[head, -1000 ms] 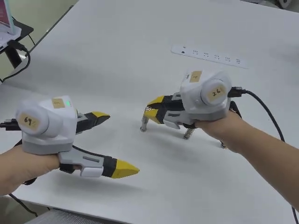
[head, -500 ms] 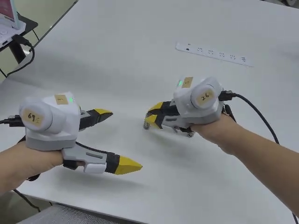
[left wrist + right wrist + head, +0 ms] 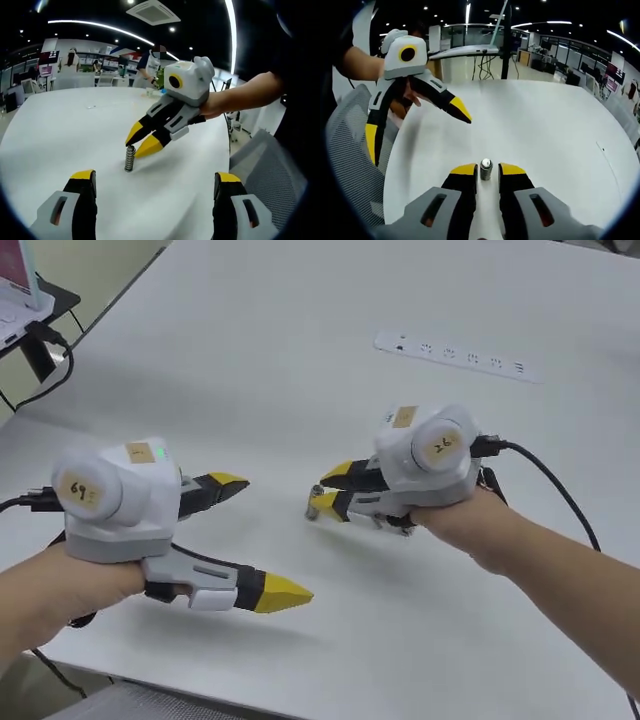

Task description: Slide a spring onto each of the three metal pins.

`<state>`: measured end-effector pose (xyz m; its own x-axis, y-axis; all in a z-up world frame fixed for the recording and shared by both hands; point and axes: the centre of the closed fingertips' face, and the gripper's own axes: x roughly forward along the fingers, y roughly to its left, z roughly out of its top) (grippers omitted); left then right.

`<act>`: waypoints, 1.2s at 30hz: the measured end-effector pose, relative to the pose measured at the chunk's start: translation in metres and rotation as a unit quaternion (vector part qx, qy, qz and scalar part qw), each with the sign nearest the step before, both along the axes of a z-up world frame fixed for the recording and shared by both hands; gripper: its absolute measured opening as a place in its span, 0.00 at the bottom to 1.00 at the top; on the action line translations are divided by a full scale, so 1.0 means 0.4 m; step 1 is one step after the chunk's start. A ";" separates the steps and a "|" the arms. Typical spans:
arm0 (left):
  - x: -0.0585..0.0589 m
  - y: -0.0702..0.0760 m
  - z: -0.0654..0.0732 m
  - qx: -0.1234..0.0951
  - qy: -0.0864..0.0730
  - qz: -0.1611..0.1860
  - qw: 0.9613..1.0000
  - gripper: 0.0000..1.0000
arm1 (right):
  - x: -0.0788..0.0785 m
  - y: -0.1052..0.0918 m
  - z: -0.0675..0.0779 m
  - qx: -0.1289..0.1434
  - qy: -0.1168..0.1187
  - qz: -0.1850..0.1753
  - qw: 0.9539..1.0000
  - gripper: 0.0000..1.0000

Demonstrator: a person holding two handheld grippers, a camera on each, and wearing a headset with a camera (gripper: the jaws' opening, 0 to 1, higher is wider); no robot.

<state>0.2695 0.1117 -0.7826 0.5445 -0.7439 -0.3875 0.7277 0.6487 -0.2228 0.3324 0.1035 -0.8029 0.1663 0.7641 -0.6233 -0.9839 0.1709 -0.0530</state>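
**Right gripper astride an upright spring; left gripper wide open**

Head view: one spring [image 3: 316,503] is seen standing upright on the white table [image 3: 250,360], toward its near edge. The right gripper [image 3: 329,490] is held low over the table, with its yellow tips at the top of the spring.

Right gripper view: the jaws are set narrowly apart, one on each side of the spring. A thin strip of table is seen between each jaw and the coils, so no clamping is noted. A rounded metal pin [image 3: 486,163] end is seen at the top of the coils.

Left gripper view: the spring is seen with its base on the table and the right gripper's tips at its upper end.

The left gripper [image 3: 262,537] is carried above the table, well to the left of the spring. Its jaws are spread wide and nothing is held between them.

A power strip [image 3: 455,355] lies flat on the far side of the table, well apart from the spring. A black cable [image 3: 560,490] is seen running back from the right gripper.
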 end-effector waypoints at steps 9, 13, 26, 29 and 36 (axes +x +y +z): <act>0.007 -0.016 0.020 -0.002 -0.004 0.001 1.000 0.95 | -0.010 -0.026 0.041 0.022 0.000 -0.012 1.000 0.19; 0.008 -0.021 0.027 0.001 -0.004 0.000 1.000 0.95 | -0.017 -0.044 0.052 0.031 0.003 -0.022 0.999 0.24; 0.013 -0.038 0.061 0.003 -0.011 0.001 1.000 0.95 | -0.044 -0.126 0.090 0.075 0.011 -0.055 0.996 0.40; 0.010 -0.047 0.065 0.006 -0.011 -0.001 1.000 0.95 | -0.052 -0.154 0.097 0.091 0.017 -0.072 0.993 0.46; 0.004 -0.067 0.073 0.009 -0.012 -0.003 1.000 0.96 | -0.061 -0.220 0.101 0.112 0.017 -0.107 0.988 0.61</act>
<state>0.2712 0.0850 -0.7535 0.5495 -0.7398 -0.3883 0.7366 0.6483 -0.1926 0.3082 0.0155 -0.7623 0.3214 0.8331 -0.4501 -0.9242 0.3795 0.0425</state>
